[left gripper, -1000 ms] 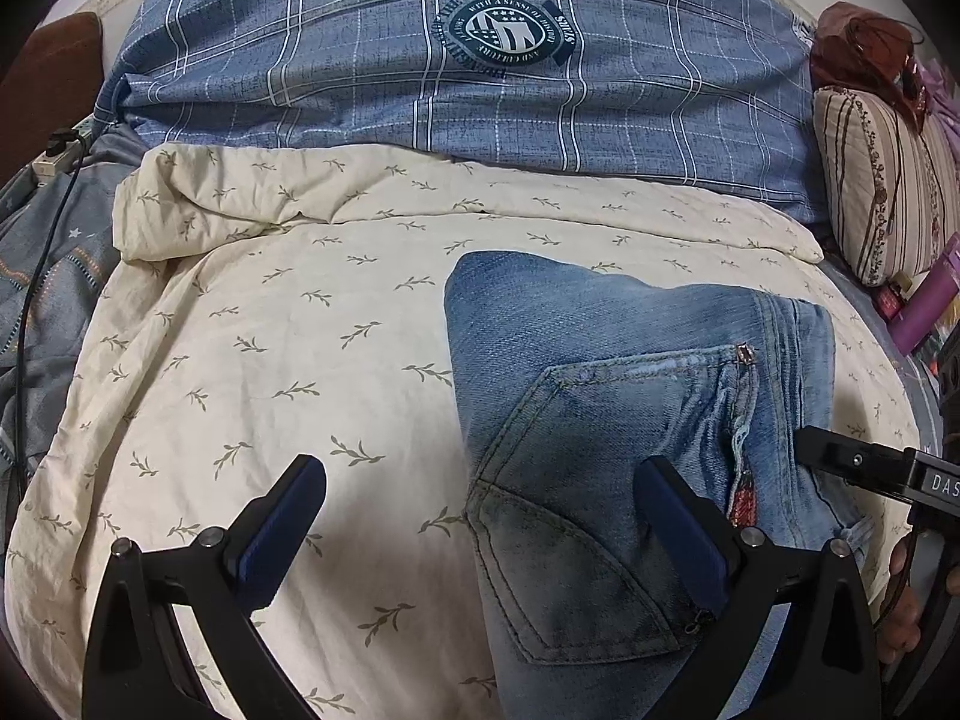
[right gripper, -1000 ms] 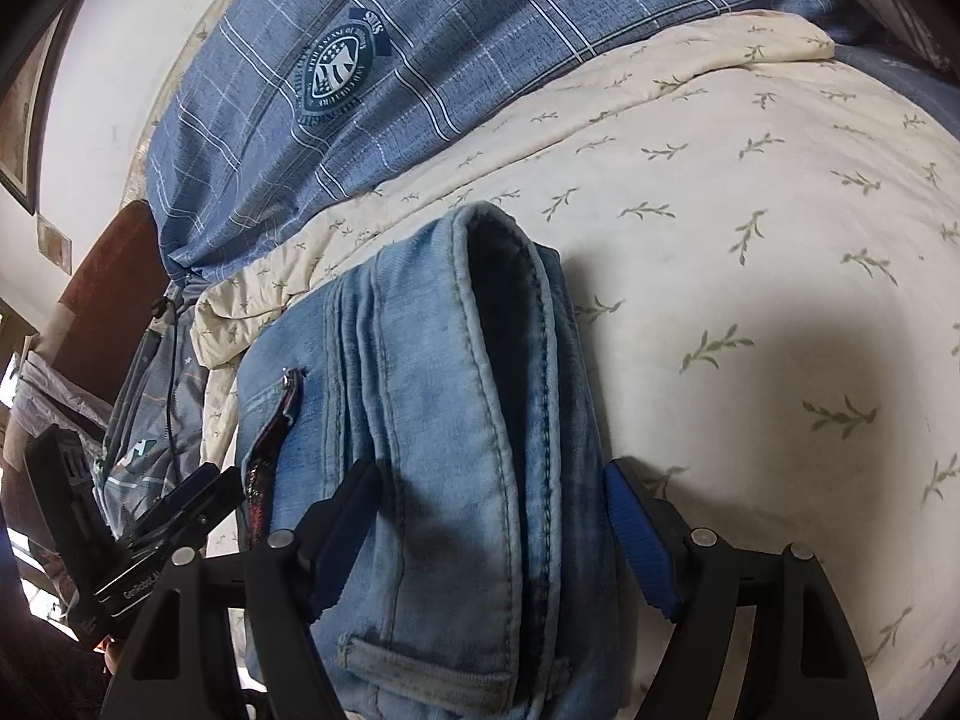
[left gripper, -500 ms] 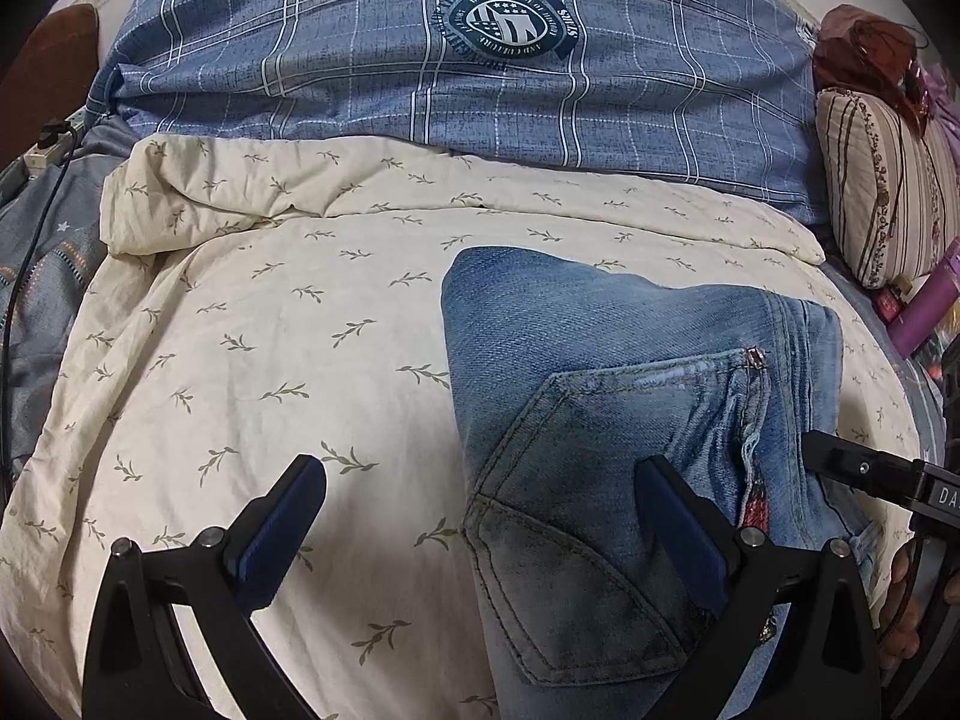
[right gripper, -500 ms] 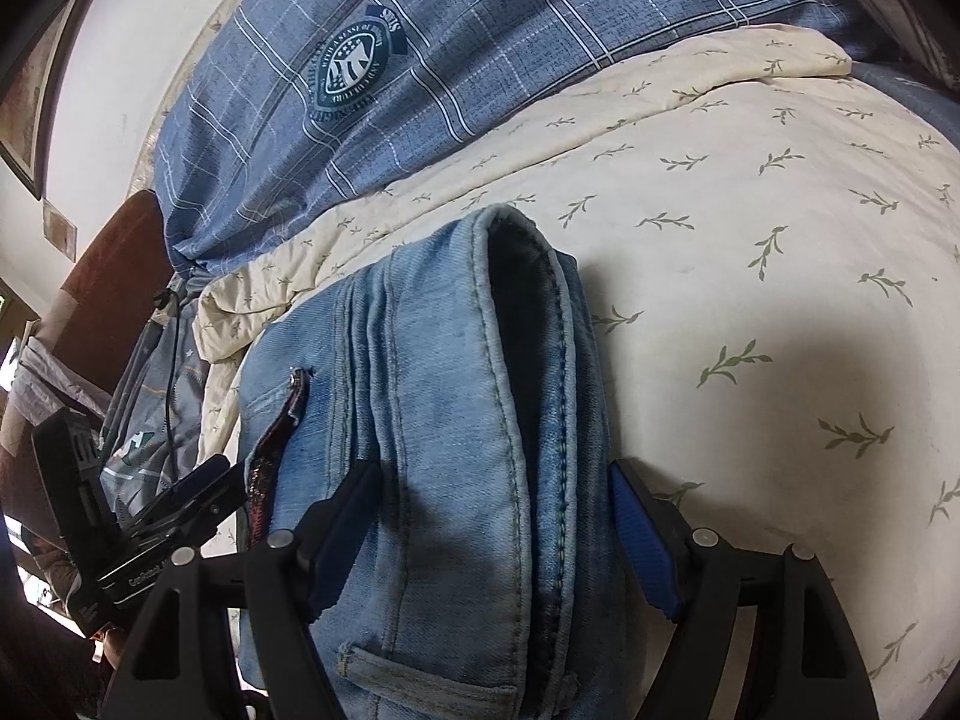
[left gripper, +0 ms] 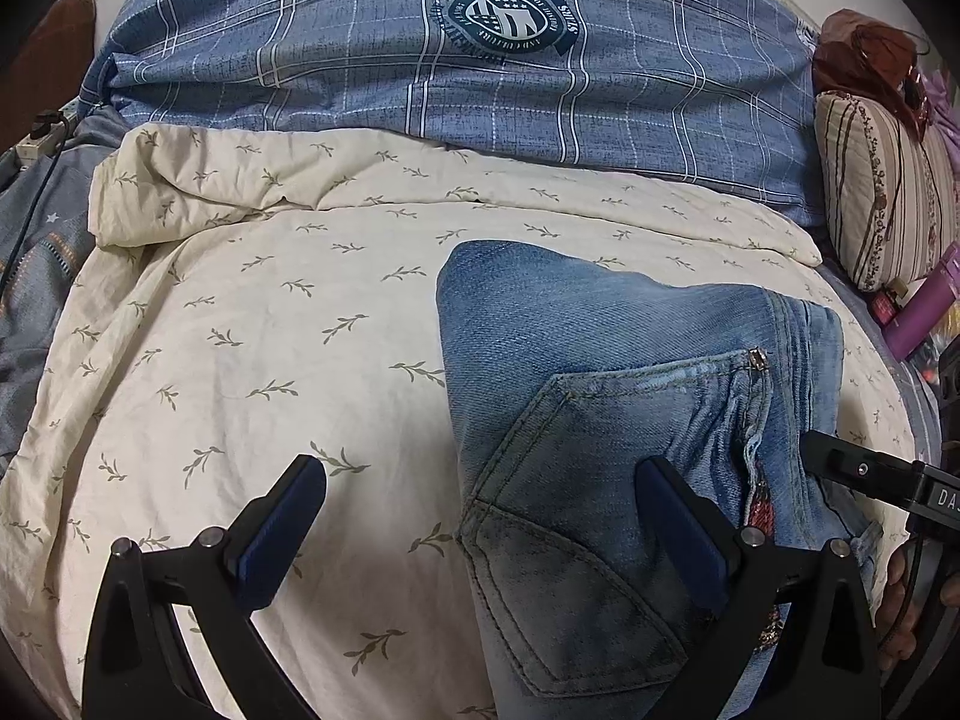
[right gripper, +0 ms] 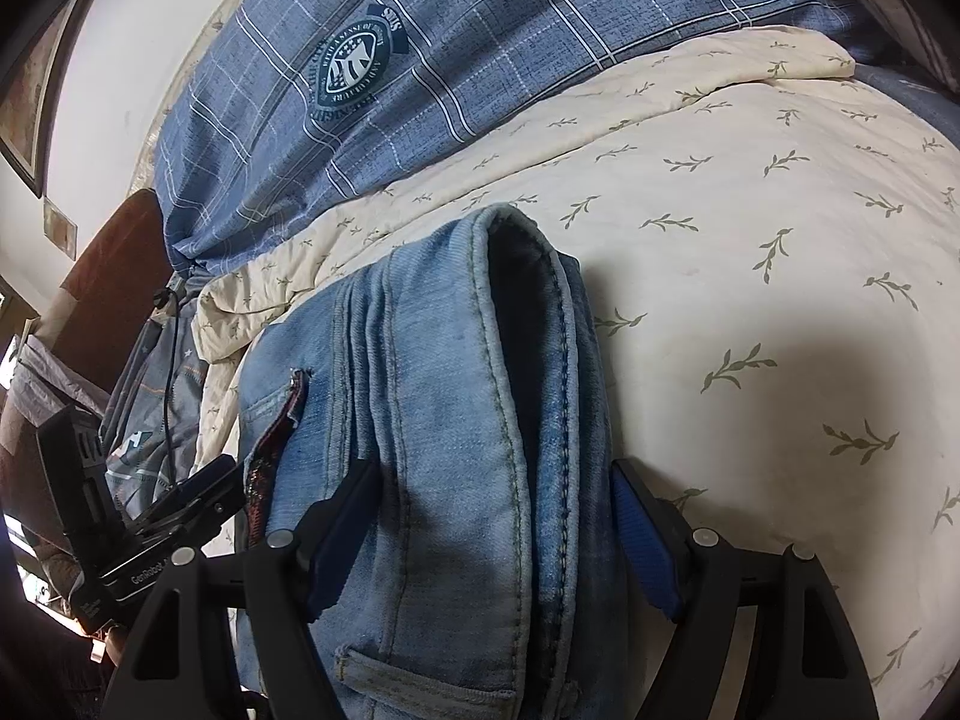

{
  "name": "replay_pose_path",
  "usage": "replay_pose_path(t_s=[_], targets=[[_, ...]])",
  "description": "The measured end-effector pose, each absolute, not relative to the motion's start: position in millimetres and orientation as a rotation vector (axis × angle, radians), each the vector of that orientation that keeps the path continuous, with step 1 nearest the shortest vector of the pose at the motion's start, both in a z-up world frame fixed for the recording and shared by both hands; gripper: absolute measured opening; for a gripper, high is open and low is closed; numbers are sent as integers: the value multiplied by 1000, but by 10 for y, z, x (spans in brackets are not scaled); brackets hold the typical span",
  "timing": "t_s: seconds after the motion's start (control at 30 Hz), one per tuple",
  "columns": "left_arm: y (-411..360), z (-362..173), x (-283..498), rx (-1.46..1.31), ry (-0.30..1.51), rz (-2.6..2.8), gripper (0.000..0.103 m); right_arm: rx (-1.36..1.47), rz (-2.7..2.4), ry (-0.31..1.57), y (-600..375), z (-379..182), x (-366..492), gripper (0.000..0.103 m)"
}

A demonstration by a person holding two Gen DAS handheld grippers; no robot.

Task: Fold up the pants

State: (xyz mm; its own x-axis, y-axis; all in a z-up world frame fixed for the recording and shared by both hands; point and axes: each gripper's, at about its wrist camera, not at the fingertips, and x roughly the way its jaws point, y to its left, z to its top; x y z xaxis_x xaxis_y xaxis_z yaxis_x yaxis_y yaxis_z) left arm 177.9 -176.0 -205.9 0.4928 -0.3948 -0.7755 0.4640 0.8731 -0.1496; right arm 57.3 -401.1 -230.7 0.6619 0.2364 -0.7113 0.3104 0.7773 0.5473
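Observation:
The folded blue jeans (left gripper: 612,396) lie in a compact bundle on the cream leaf-print quilt (left gripper: 252,336), back pocket up. My left gripper (left gripper: 480,510) is open above the bundle's left edge, one finger over the quilt and one over the pocket. My right gripper (right gripper: 492,516) is open and straddles the waistband end of the jeans (right gripper: 468,396), its blue pads (right gripper: 645,546) on either side without pinching. The right gripper's tip also shows at the right edge of the left wrist view (left gripper: 864,474).
A blue plaid pillow (left gripper: 456,54) with a round emblem lies behind the quilt. A striped cushion (left gripper: 882,192) and a purple bottle (left gripper: 924,306) sit at the right. Grey-blue bedding and a black cable (left gripper: 42,180) lie at the left.
Both grippers have drawn back and risen a little from the jeans. The jeans bundle has not moved.

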Motion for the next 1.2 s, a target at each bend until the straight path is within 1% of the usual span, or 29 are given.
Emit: replay_pose_path(t_s=[0.4,0.5,0.57,0.63,0.7,0.87,0.93,1.07,1.1,1.13,1.17,1.2], targets=[[-1798,-2035,1758,112,890,-520,103,695,-43,862,-4010,-2303,569,79],[-1799,-2032,1752,117,883,-519,103,692,-43,862,-4011,-2302,566,78],[-1797,-2037,1753,114,882,-523,101,692,-41,862,-4013,-2302,564,78],[-1798,-2045,1759,96,890,-537,94,693,-41,862,-4012,-2302,561,77],[-1817,-2053,1760,83,899,-555,91,692,-41,862,-4010,-2297,562,75],[-1840,-2087,1762,84,910,-550,91,699,-38,861,-4010,-2297,559,75],[-1815,-2125,1794,53,931,-552,95,701,-38,862,-4016,-2303,561,75],[-1737,-2223,1870,-63,1010,-568,94,700,-37,858,-4003,-2300,561,76],[-1741,-2227,1867,-69,1014,-569,92,696,-31,856,-3998,-2293,557,76],[-1750,-2224,1855,-69,1013,-573,84,693,-29,856,-3992,-2289,555,73],[-1773,-2206,1823,-66,1007,-594,78,688,-23,854,-3983,-2278,547,67],[-1795,-2185,1798,-64,1002,-611,65,684,-20,852,-3976,-2270,539,63]])
